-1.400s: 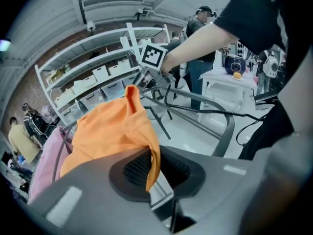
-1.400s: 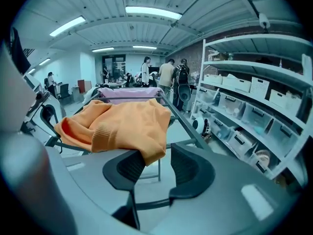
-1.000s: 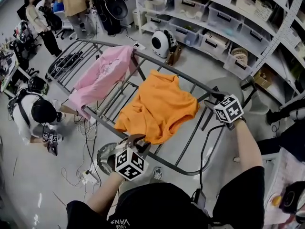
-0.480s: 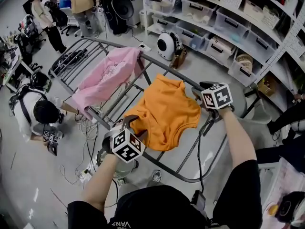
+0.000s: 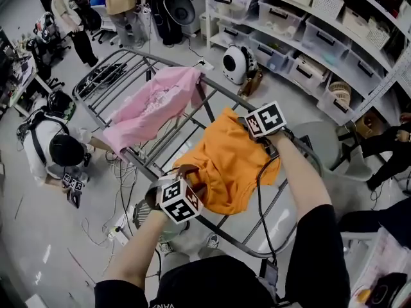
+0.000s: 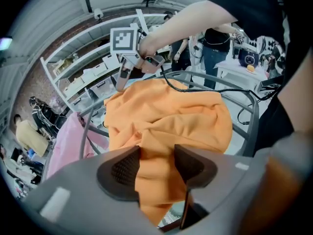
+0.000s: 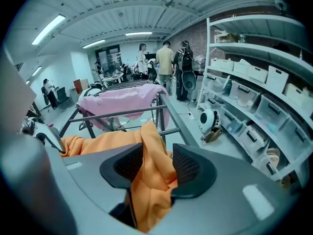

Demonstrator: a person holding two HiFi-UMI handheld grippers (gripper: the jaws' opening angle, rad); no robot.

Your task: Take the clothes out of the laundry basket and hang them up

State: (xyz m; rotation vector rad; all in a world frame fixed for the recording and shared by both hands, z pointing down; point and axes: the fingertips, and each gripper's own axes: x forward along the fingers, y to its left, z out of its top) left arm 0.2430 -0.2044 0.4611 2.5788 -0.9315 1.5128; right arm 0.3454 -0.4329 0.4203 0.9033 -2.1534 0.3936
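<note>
Outstretched right hand-held gripper grips orange shirt; just-opened left hand-held gripper straddles it.

My black short-sleeved T-shirt, grey left gripper and right gripper, dark ribbed pads — a black-and-white marker cube on each — left jaws just opened round orange cloth, thin black cable off the right one

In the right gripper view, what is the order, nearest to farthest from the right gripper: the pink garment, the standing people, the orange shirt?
1. The orange shirt, clamped by the right gripper, bottom centre.
2. The pink garment, draped over the rack behind, left of centre.
3. The standing people, at the far end of the room, upper centre.
</note>
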